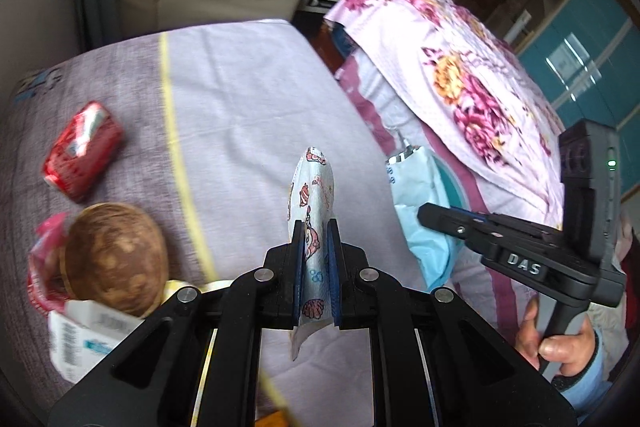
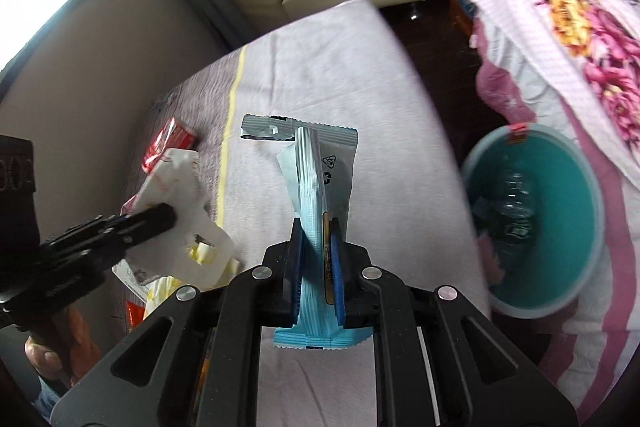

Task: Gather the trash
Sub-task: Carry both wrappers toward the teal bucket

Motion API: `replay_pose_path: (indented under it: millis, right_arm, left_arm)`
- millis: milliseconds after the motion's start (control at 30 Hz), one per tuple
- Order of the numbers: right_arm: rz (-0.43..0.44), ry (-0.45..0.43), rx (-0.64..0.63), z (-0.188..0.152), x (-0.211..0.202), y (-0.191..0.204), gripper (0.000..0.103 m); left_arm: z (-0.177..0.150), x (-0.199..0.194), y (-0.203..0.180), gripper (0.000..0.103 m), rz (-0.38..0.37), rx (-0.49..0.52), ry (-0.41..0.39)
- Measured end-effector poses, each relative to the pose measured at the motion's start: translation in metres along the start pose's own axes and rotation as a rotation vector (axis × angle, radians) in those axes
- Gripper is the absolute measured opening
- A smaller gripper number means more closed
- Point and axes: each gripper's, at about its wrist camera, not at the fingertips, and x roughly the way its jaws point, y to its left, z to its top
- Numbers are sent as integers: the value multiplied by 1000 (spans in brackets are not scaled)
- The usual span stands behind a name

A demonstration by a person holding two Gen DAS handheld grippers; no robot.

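Nearest in the left wrist view, the left tool (image 1: 314, 227) is clamped tight on a small cartoon-printed wrapper (image 1: 312, 187), which stands up between the blades. In the right wrist view, the right tool (image 2: 316, 227) is pinched on a blue and silver snack wrapper (image 2: 320, 179), held upright over the bed (image 2: 340, 67). To finish the step well, I judge each wrapper should be carried right over the teal bin (image 2: 480, 163) before the grip is loosened, since light foil drifts. Only the right view shows the bin's inside, with what looks like a crushed bottle, though blur makes that unsure. Only the left view shows the litter left on the bed: a red packet (image 1: 82, 147) and a brown round thing (image 1: 114, 255).
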Motion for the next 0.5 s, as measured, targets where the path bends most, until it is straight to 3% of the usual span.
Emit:
replay_pose_path:
  millis: [500]
  right_arm:
    - [-40,-147,199,-20,-57,-105,12]
  left_arm:
    - [12,67,-104,11,-2,159,102]
